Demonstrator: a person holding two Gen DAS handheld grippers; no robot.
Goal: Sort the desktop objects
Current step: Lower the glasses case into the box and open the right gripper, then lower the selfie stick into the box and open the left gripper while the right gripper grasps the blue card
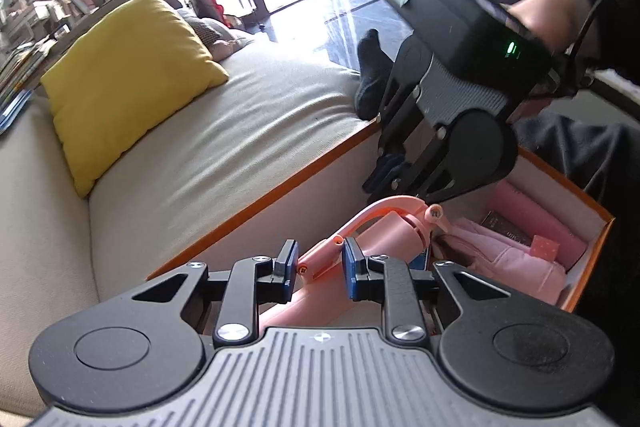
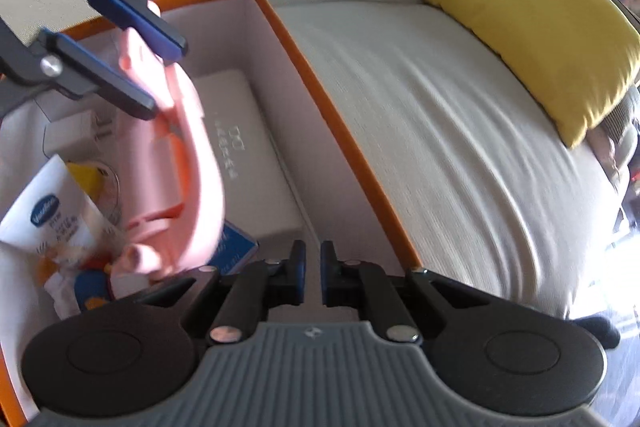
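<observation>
My left gripper (image 1: 319, 263) is shut on a pink plastic gadget (image 1: 384, 223) with a curved arm, and holds it over the orange box (image 1: 600, 227). The right wrist view shows the same grip: the left gripper (image 2: 164, 79) has its blue pads on either side of the pink gadget (image 2: 192, 187), which hangs down into the box (image 2: 320, 75). My right gripper (image 2: 312, 267) is shut with nothing between its fingers, above the box's right inner wall. In the left wrist view the right gripper (image 1: 384, 175) is held by a hand just behind the pink gadget.
The box holds a white case (image 2: 248, 155), a Vaseline tube (image 2: 48, 215), a white charger (image 2: 68, 139), a blue packet (image 2: 236, 247), a pink roll (image 1: 536, 215) and a pink pouch (image 1: 504, 247). It sits on a beige sofa with a yellow cushion (image 1: 128, 75). A foot in a black sock (image 1: 372, 67) rests at the sofa's edge.
</observation>
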